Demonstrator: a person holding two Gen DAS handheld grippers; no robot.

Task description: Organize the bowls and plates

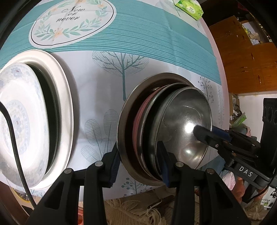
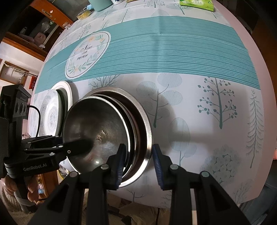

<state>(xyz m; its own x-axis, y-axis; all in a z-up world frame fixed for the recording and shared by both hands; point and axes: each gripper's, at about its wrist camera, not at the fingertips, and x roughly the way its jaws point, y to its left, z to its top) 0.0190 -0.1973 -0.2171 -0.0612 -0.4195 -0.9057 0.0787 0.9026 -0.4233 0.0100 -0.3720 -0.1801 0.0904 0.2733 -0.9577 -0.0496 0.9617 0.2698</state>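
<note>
On the bench [image 2: 199,57], covered with a teal-striped cloth printed with trees, a stack of metal bowls [image 1: 173,121] sits near the front edge. The widest bowl [image 2: 147,124] is at the bottom, a pink dish [image 1: 138,119] shows between the layers, and the top bowl [image 2: 97,124] lies tilted on the rest.

The left tool [image 1: 140,155] straddles the near-left side of the stack: one blue-padded finger is outside the widest bowl's rim, the other reaches inside the top bowl, so the rims of the stack lie between the jaws. The outer pad looks to be touching the wide rim; I cannot tell for certain whether both pads press.

The right tool [image 2: 139,164] straddles the opposite side. Its inner finger is down inside the stack, its outer finger just outside the widest bowl's rim, with a small gap showing there. Its jaws are partly spread around the rim, and a firm pinch cannot be made out.

To the left of the metal stack, apart from it, a white plate [image 1: 64,97] carries a patterned bowl [image 1: 19,121] with pale blue flowers. A black cable [image 1: 13,135] crosses in front of it in the left view.

A green packet [image 1: 189,8] lies at the far edge of the bench. A fringed rug [image 1: 135,211] shows on the floor below.
</note>
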